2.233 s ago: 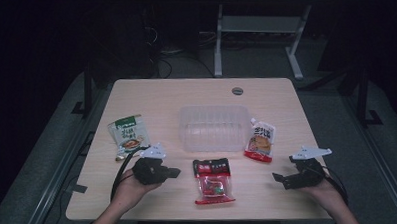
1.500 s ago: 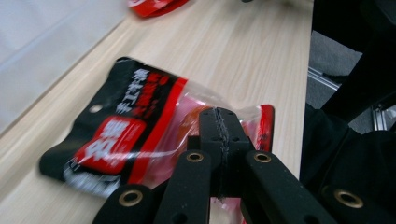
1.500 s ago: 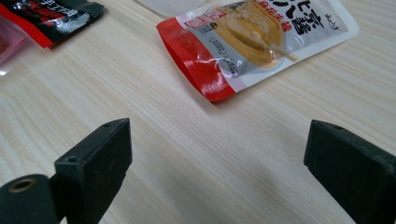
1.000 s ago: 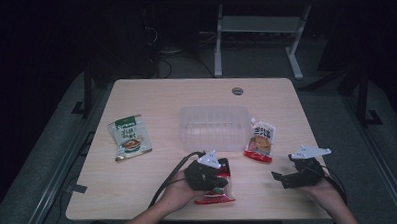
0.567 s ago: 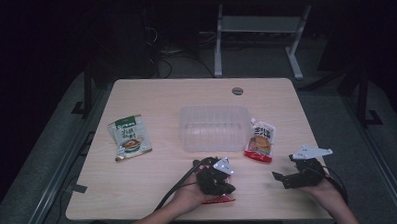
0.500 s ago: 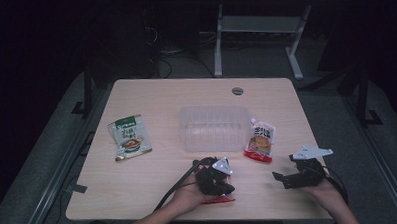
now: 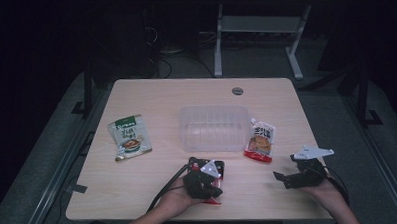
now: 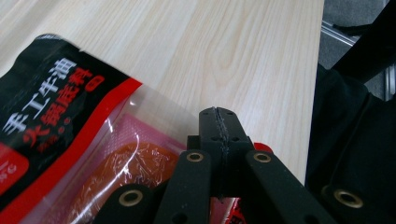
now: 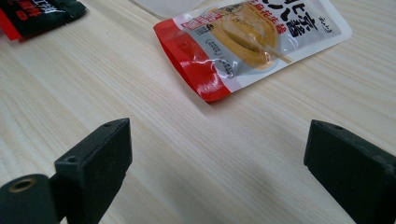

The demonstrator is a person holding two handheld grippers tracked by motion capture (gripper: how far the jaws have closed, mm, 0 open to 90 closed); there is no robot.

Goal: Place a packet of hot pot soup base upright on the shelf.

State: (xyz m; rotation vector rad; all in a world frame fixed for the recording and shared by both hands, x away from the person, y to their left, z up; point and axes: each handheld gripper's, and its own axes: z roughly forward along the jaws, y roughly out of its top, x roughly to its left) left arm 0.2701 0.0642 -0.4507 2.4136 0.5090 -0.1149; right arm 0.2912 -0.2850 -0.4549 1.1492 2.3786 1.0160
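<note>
A red and black sauce packet [image 7: 216, 200] lies near the table's front edge, mostly hidden under my left gripper [image 7: 206, 185]. In the left gripper view the packet [image 8: 70, 140] has a clear window over orange paste. My left gripper [image 8: 219, 122] has its jaws pressed together over the packet's corner; I cannot tell whether any film is pinched. My right gripper [image 7: 283, 176] rests at the front right with its jaws wide apart and nothing between them. Ahead of my right gripper [image 9: 217, 140] lies a white and red pouch [image 9: 252, 37].
A clear plastic container [image 7: 214, 108] stands mid-table, with the white and red pouch [image 7: 259, 140] at its right. A green pouch [image 7: 130, 137] lies at the left. Table edge and dark clothing [image 8: 355, 140] are close beside the left gripper. The red packet's end [image 9: 37, 14] lies far left.
My left gripper has come from the table's left side to sit over the red and black packet, then settled lower onto it. The right gripper has stayed in place.
</note>
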